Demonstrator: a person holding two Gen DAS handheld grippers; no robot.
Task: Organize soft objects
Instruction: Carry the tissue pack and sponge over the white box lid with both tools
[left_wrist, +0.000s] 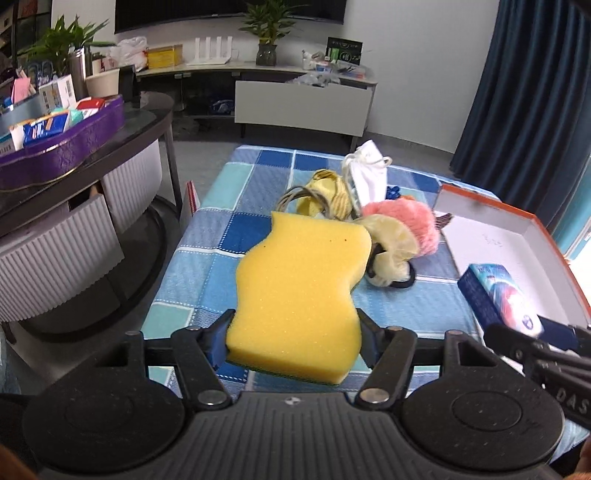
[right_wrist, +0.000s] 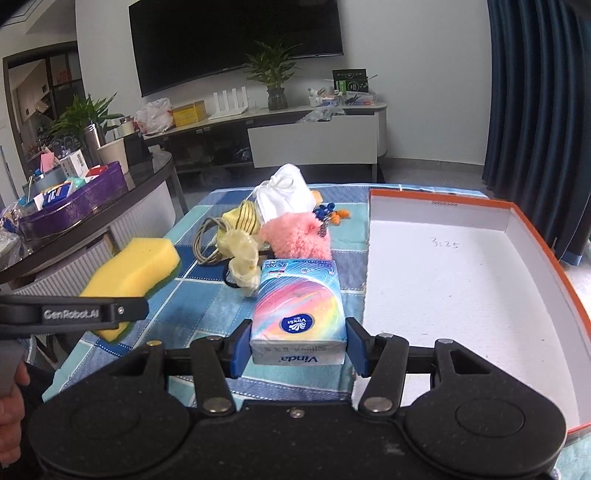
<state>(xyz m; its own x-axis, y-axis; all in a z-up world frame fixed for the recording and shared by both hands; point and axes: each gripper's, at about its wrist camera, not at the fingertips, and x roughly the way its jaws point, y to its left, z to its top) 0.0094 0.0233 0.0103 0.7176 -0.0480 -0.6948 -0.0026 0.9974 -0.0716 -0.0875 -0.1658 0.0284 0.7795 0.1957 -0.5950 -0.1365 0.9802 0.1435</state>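
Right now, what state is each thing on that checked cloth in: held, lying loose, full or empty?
yellow sponge: held off the cloth in the left gripper.
Vinda tissue pack: held in the right gripper, jaws on its sides.
orange-rimmed box: open, empty.
pink fluffy toy: lying loose on the checked cloth.
white drawstring pouch: tied shut, lying loose.
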